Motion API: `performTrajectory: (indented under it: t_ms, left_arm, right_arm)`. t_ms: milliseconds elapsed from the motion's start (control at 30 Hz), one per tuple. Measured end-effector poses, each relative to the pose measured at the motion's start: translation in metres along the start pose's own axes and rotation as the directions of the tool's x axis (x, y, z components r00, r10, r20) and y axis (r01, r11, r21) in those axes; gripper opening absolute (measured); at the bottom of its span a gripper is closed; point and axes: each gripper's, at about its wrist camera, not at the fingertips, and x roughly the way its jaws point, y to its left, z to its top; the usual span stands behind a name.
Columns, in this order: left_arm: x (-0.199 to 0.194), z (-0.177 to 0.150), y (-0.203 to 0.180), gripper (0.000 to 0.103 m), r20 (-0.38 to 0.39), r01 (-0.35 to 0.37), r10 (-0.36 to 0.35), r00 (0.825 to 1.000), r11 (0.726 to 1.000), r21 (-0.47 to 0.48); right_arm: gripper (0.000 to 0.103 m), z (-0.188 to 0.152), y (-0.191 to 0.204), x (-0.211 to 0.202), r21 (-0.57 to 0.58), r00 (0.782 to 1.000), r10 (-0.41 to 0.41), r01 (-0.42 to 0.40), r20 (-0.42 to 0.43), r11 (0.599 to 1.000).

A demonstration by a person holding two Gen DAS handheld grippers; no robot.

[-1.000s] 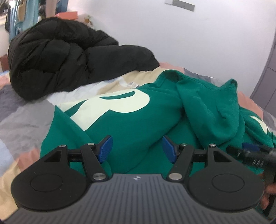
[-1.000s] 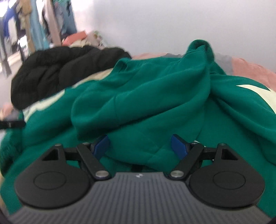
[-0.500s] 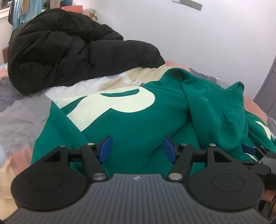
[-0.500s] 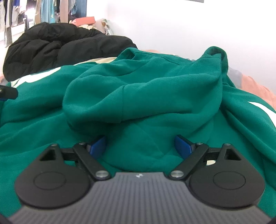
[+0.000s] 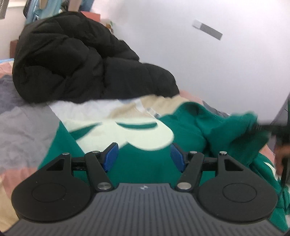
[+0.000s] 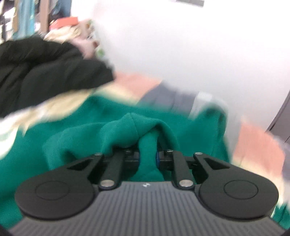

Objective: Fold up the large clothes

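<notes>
A green sweatshirt [image 5: 190, 130] with a large cream print [image 5: 137, 132] lies crumpled on the bed. My left gripper [image 5: 144, 157] is open just above its front, blue pads apart with nothing pinched. My right gripper [image 6: 147, 158] has its jaws closing on a bunched fold of the green sweatshirt [image 6: 72, 145], the cloth squeezed between the pads and lifted into a peak. In the left wrist view the right gripper [image 5: 268, 127] shows as a dark blur at the sweatshirt's raised right edge. Both views are blurred.
A black puffer jacket [image 5: 72, 63] is heaped at the back left of the patchwork bed cover [image 5: 21, 123], against the white wall. Hanging clothes [image 5: 45, 7] show at top left. A grey door [image 6: 282, 116] stands at right. A hand [image 5: 280, 156] shows at the right edge.
My right gripper went from wide open around the green fabric to clamped on a fold, then rose and swung with it. My left gripper shifted slightly forward, still open.
</notes>
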Motion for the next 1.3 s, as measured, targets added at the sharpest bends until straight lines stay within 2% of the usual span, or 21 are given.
performTrajectory:
  t_ms: [100,167,233,333,433,633,667,767,833,867,900,933,1000,1167,1300]
  left_arm:
    - [0.019,0.004,0.002,0.069,-0.018,-0.024,0.024,1.0,0.999,0.033]
    - [0.035,0.003,0.0,0.069,-0.03,-0.033,0.035,0.999,0.996,0.079]
    - [0.046,0.002,-0.001,0.069,-0.023,-0.049,0.052,0.998,0.993,0.108]
    - [0.052,0.001,0.004,0.069,-0.012,-0.014,0.015,1.0,0.996,0.084]
    - [0.057,-0.001,0.007,0.069,0.008,-0.009,0.008,1.0,0.997,0.072]
    - [0.064,-0.004,0.017,0.069,0.016,-0.015,0.015,1.0,1.0,-0.021]
    - [0.066,-0.005,0.017,0.073,0.015,-0.007,0.007,1.0,1.0,-0.012]
    - [0.075,-0.01,0.019,0.075,-0.002,-0.003,0.003,1.0,1.0,0.006]
    - [0.076,-0.01,0.023,0.076,0.002,0.011,-0.011,1.0,1.0,-0.019]
    - [0.076,-0.01,0.024,0.076,0.005,0.017,-0.017,1.0,0.999,-0.028]
    - [0.076,-0.01,0.025,0.076,0.005,0.02,-0.02,1.0,0.999,-0.032]
    - [0.075,-0.01,0.025,0.076,0.009,0.021,-0.021,1.0,0.999,-0.033]
    - [0.075,-0.011,0.024,0.076,0.007,0.019,-0.018,1.0,1.0,-0.022]
    - [0.065,-0.009,0.025,0.076,0.001,0.026,-0.026,1.0,1.0,-0.009]
    - [0.048,-0.006,0.035,0.076,-0.012,0.067,-0.068,0.998,0.995,-0.069]
  right_arm:
    - [0.015,0.053,-0.006,0.017,0.011,0.992,-0.071,0.071,0.107,0.997]
    - [0.015,0.086,-0.008,0.025,0.024,0.968,-0.132,0.13,0.214,0.991]
    - [0.015,0.113,-0.014,0.041,0.086,0.943,-0.196,0.18,0.268,0.98]
    - [0.015,0.141,-0.019,0.075,0.161,0.904,-0.303,0.265,0.3,0.951]
    - [0.016,0.148,-0.023,0.119,0.19,0.884,-0.377,0.334,0.277,0.923]
    - [0.018,0.115,-0.025,0.208,0.207,0.926,-0.354,0.324,0.13,0.923]
    - [0.018,0.107,-0.024,0.217,0.205,0.934,-0.34,0.313,0.113,0.927]
    - [0.019,0.093,-0.025,0.231,0.224,0.941,-0.329,0.304,0.084,0.926]
    - [0.026,0.089,-0.031,0.228,0.26,0.949,-0.305,0.274,0.085,0.926]
    - [0.03,0.088,-0.035,0.223,0.275,0.955,-0.285,0.254,0.081,0.927]
    - [0.045,0.085,-0.033,0.214,0.288,0.959,-0.273,0.241,0.075,0.927]
    - [0.063,0.083,-0.035,0.204,0.306,0.963,-0.259,0.224,0.078,0.925]
    - [0.08,0.077,-0.031,0.178,0.323,0.966,-0.235,0.189,0.107,0.927]
    - [0.08,0.062,-0.032,0.111,0.338,0.975,-0.181,0.129,0.128,0.932]
    - [0.08,0.041,-0.037,0.044,0.352,0.986,-0.126,0.08,0.108,0.933]
